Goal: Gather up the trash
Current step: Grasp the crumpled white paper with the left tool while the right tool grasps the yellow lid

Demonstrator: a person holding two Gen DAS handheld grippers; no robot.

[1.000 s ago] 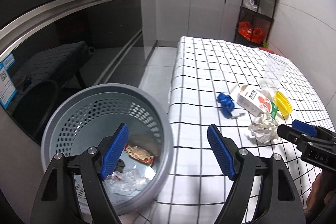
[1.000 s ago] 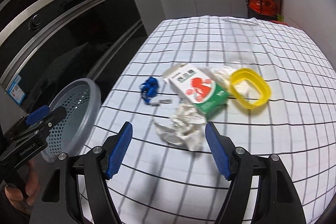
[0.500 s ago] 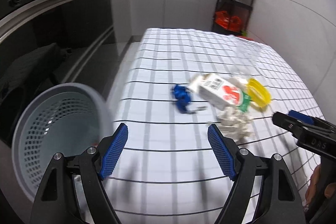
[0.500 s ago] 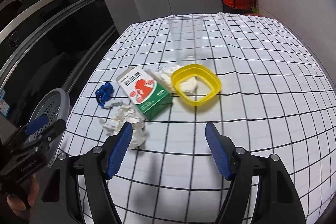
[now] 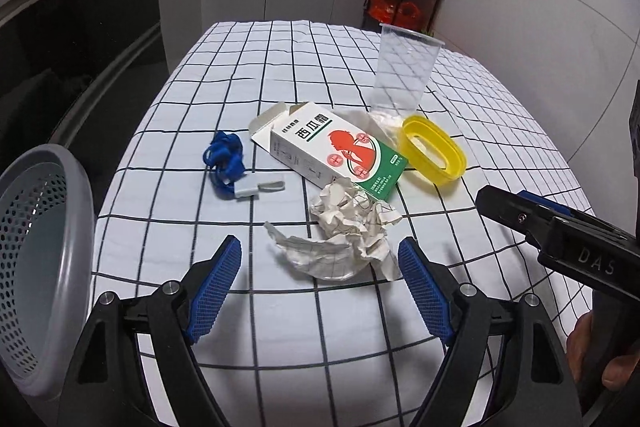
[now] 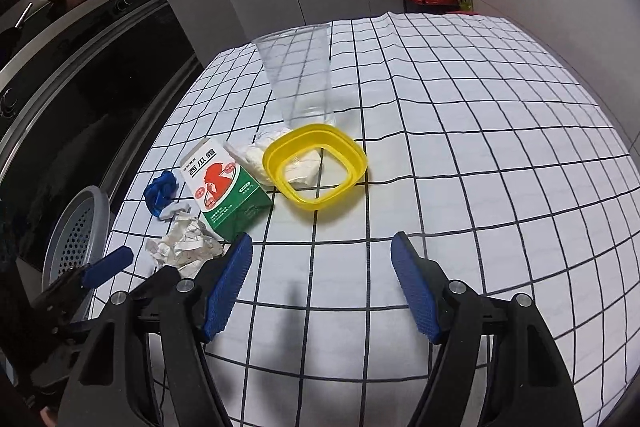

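Above the checked table, both grippers hang with jaws apart and empty: left gripper near crumpled paper, right gripper near the yellow ring.

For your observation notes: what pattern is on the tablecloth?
White tablecloth with a black grid of thin lines, clearest in the right wrist view.

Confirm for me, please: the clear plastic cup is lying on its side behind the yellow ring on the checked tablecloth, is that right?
Not quite. The clear plastic cup is standing upright, mouth up, not lying on its side; the left wrist view shows it best. It is indeed behind the yellow ring on the checked tablecloth.
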